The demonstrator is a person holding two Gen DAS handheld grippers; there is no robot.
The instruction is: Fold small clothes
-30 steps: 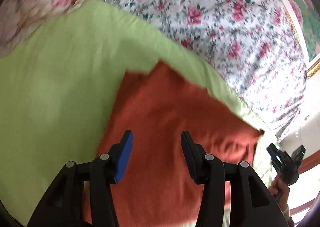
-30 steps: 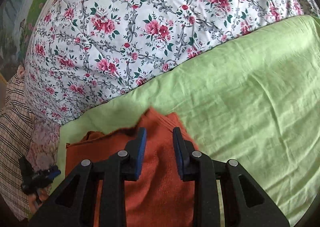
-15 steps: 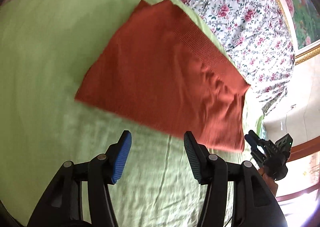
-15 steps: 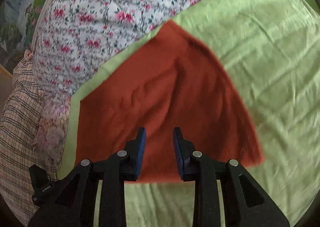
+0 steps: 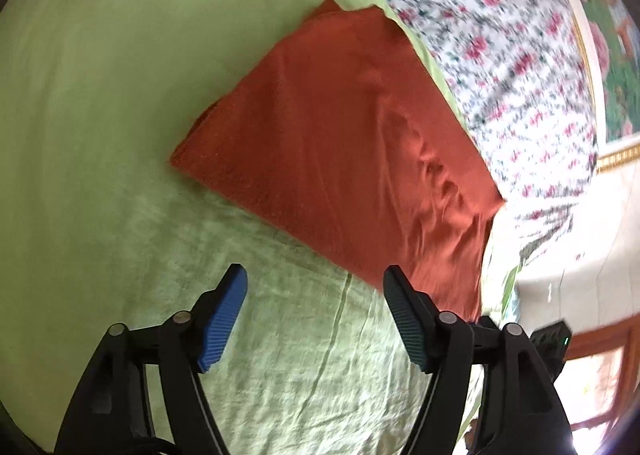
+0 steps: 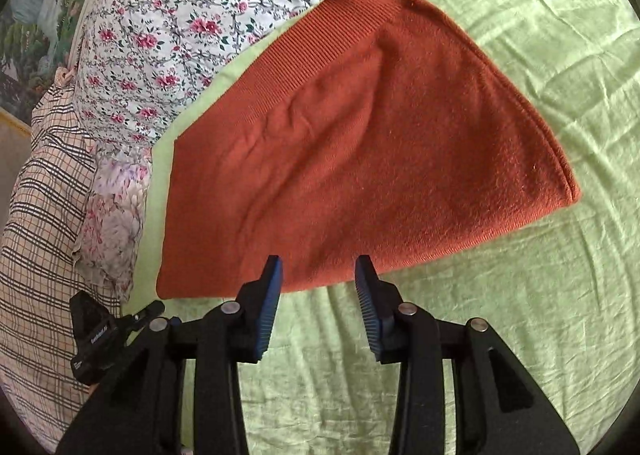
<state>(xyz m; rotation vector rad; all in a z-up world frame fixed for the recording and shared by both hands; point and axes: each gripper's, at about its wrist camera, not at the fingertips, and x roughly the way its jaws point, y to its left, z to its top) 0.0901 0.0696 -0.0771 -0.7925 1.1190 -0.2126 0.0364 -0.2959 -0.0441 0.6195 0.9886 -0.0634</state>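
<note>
A rust-orange knit garment [image 5: 344,143] lies flat and folded on the light green sheet [image 5: 100,135], its ribbed hem toward the floral bedding. In the right wrist view the same garment [image 6: 360,151] fills the middle. My left gripper [image 5: 316,279] hangs just short of the garment's near edge, its jaws opening, with only green sheet between them. My right gripper [image 6: 318,267] sits at the garment's near edge; its jaws are opening too, and nothing is pinched between the blue pads. Each view shows the other gripper at its lower corner.
Floral bedding [image 5: 500,35] lies beyond the garment, with a framed picture [image 5: 616,67] on the wall behind. In the right wrist view a plaid cloth [image 6: 40,195] and a pale flowered pillow [image 6: 112,215] lie at the left. The green sheet [image 6: 520,315] spreads to the right.
Both grippers let go of the garment and drew back from it. The garment, earlier right between the fingers, now lies spread flat ahead. Both pairs of jaws stand wider.
</note>
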